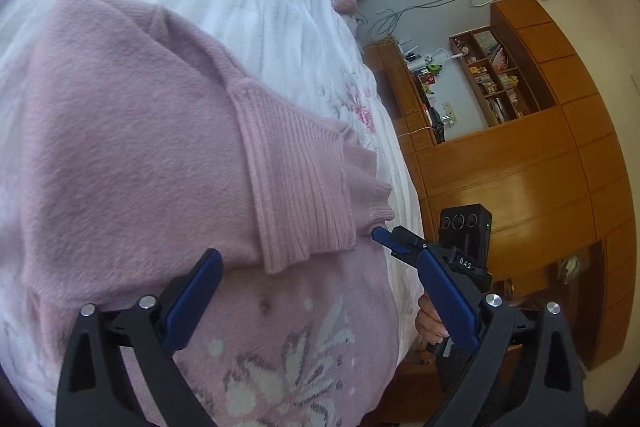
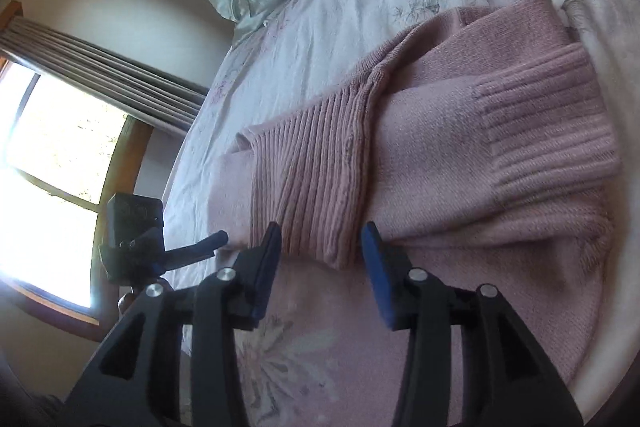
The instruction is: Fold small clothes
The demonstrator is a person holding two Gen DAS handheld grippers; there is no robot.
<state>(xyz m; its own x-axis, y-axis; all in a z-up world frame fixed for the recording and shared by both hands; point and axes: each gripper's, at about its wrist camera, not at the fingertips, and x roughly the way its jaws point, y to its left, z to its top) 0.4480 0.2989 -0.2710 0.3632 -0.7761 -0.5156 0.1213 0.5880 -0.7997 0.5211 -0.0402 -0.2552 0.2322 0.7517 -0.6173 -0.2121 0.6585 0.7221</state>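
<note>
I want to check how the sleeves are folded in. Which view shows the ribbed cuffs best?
The right wrist view: both cuffs show there, one near the middle and the other to its right, both lying across the sweater. The left wrist view shows only one cuff clearly, over the sweater's front.

Fuzzy knit sweater (image 1: 132, 147); glossy wood cabinet (image 1: 520, 167)
</note>
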